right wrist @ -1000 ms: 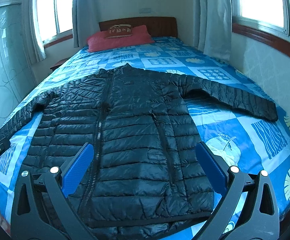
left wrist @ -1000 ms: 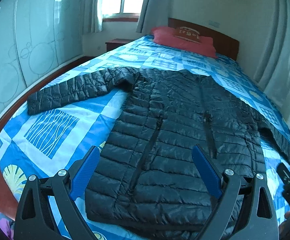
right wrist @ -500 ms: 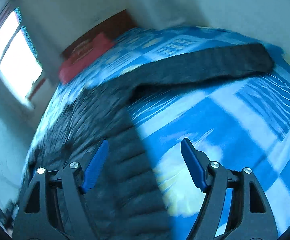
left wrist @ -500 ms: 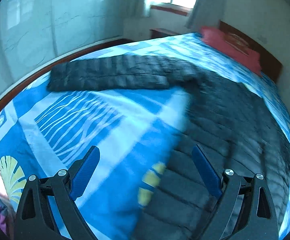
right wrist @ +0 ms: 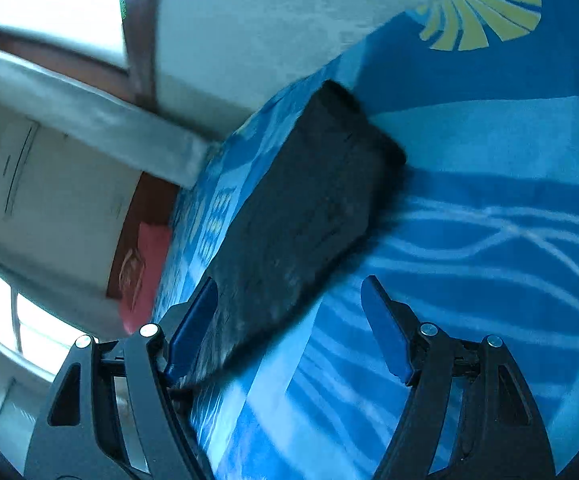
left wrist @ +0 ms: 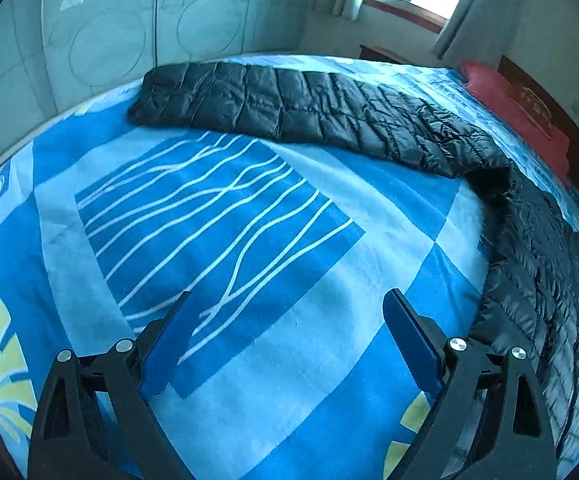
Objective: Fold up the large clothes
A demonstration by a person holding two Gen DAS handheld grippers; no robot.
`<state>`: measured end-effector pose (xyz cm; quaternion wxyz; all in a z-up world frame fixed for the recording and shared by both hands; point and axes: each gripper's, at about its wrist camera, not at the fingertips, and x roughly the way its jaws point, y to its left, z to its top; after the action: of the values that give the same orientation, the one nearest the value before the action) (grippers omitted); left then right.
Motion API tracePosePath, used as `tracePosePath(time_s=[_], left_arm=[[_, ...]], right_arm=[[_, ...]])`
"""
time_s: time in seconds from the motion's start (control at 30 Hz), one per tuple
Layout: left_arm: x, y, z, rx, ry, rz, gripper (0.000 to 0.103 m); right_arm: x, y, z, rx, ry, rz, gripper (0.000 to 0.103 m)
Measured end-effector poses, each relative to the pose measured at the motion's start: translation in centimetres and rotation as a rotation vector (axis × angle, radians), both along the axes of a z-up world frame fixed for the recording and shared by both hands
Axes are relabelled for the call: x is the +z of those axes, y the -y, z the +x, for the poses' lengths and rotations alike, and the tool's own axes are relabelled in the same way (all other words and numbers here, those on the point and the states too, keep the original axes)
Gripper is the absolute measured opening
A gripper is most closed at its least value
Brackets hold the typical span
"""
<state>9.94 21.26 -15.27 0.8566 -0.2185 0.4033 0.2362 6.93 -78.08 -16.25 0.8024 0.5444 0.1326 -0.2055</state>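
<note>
Two outstretched sleeves of a black quilted puffer jacket (left wrist: 369, 120) lay flat on the blue patterned bedspread (left wrist: 249, 240); the left gripper (left wrist: 285, 344) hung spread and empty, the right gripper (right wrist: 289, 328) likewise; each should probably pinch a cuff, then carry it inward.

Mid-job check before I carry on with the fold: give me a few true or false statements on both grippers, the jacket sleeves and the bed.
1. The left gripper is open and empty. True.
2. The right gripper is clamped on a sleeve. False: it is open, and the right sleeve lies flat ahead of it.
3. The left sleeve is stretched out on the bedspread. True.
4. The pillow is blue. False: it is red.
</note>
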Motion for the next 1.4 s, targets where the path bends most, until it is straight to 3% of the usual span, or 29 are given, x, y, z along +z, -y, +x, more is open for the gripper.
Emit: tracePosePath(time_s=[0.17, 0.23, 0.3, 0.37, 0.4, 0.53, 0.67, 0.97, 1.13, 1.4], left_arm=[[-0.6, 0.5, 0.4, -0.010, -0.011, 0.046, 0.092], [-0.7, 0.8, 0.6, -0.010, -0.028, 0.067, 0.092], [-0.8, 0.9, 1.0, -0.009, -0.039, 0.077, 0.092], [-0.9, 1.0, 1.1, -0.008, -0.044, 0.086, 0.092], [-1.0, 0.9, 1.1, -0.006, -0.038, 0.084, 0.092], [-0.9, 0.2, 0.4, 0.006, 0.018, 0.035, 0.092], [-0.9, 0.3, 0.4, 0.006, 0.015, 0.042, 0.092], [-1.2, 0.9, 0.8, 0.005, -0.020, 0.086, 0.092], [-1.5, 1.2, 1.2, 0.004, -0.049, 0.119, 0.092], [-1.5, 1.3, 1.1, 0.004, -0.040, 0.121, 0.092]], right_arm=[[0.6, 0.9, 1.6, -0.032, -0.042, -0.081, 0.067], [0.3, 1.6, 2.2, -0.054, -0.074, -0.094, 0.053], [-0.3, 2.1, 2.6, -0.063, -0.090, -0.073, 0.023], [-1.0, 2.7, 2.2, -0.069, -0.073, -0.043, 0.009], [-1.0, 2.7, 2.2, -0.071, -0.059, -0.039, 0.007], [1.3, 0.9, 2.8, -0.051, -0.056, -0.137, 0.005], [4.7, -2.4, 3.8, 0.007, -0.033, -0.243, 0.004], [11.1, -16.5, 11.7, 0.299, -0.017, -0.475, 0.004], [12.1, -26.1, 16.3, 0.465, -0.024, -0.551, 0.004], [10.3, -41.2, 22.7, 0.705, -0.075, -0.600, 0.004]])
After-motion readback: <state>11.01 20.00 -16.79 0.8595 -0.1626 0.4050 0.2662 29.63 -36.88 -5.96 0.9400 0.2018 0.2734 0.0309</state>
